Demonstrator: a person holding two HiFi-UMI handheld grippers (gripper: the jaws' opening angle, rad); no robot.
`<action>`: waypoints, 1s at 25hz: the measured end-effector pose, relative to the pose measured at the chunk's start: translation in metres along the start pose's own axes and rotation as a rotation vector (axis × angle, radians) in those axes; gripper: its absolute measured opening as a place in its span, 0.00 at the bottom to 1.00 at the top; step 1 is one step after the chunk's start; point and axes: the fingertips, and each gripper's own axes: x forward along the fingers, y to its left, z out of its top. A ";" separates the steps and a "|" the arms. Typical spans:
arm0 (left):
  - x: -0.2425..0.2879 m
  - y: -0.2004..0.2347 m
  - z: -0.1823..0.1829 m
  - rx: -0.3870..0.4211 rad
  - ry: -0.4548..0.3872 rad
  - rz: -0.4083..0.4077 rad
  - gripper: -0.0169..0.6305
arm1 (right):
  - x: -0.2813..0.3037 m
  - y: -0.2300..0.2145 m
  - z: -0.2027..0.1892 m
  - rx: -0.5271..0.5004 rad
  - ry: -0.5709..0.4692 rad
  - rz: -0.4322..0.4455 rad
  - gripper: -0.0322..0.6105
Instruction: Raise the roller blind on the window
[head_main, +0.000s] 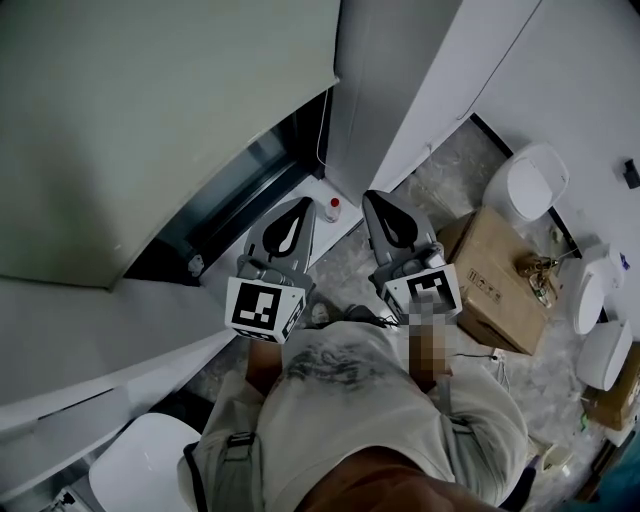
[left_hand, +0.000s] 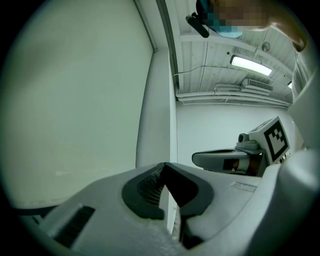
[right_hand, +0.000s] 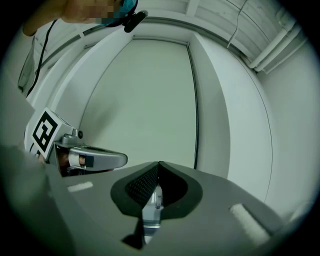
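Observation:
The pale green roller blind (head_main: 150, 120) fills the upper left of the head view, and its bottom edge hangs above a dark strip of window (head_main: 250, 190). A thin cord (head_main: 322, 125) hangs at the blind's right edge. My left gripper (head_main: 287, 218) and right gripper (head_main: 388, 215) are side by side below the window, both shut with nothing between their tips. In the left gripper view the left gripper (left_hand: 164, 166) points up along the blind (left_hand: 75, 100). In the right gripper view the right gripper (right_hand: 159, 165) faces the blind (right_hand: 145, 100), and the dark cord (right_hand: 195, 100) lies to its right.
A white column (head_main: 400, 90) stands right of the window. A small red-capped object (head_main: 332, 208) sits on the sill. On the floor at right lie a cardboard box (head_main: 497, 280) and white ceramic fixtures (head_main: 530, 180). A white seat (head_main: 140, 470) is at lower left.

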 end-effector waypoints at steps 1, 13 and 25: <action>0.002 0.003 0.000 -0.001 0.001 -0.003 0.03 | 0.003 -0.001 -0.001 0.001 0.012 -0.003 0.06; 0.045 0.021 -0.012 -0.003 0.019 -0.006 0.03 | 0.037 -0.033 -0.009 -0.007 -0.032 -0.006 0.06; 0.121 0.043 -0.018 0.008 0.042 0.045 0.03 | 0.078 -0.098 -0.029 0.055 0.001 0.042 0.06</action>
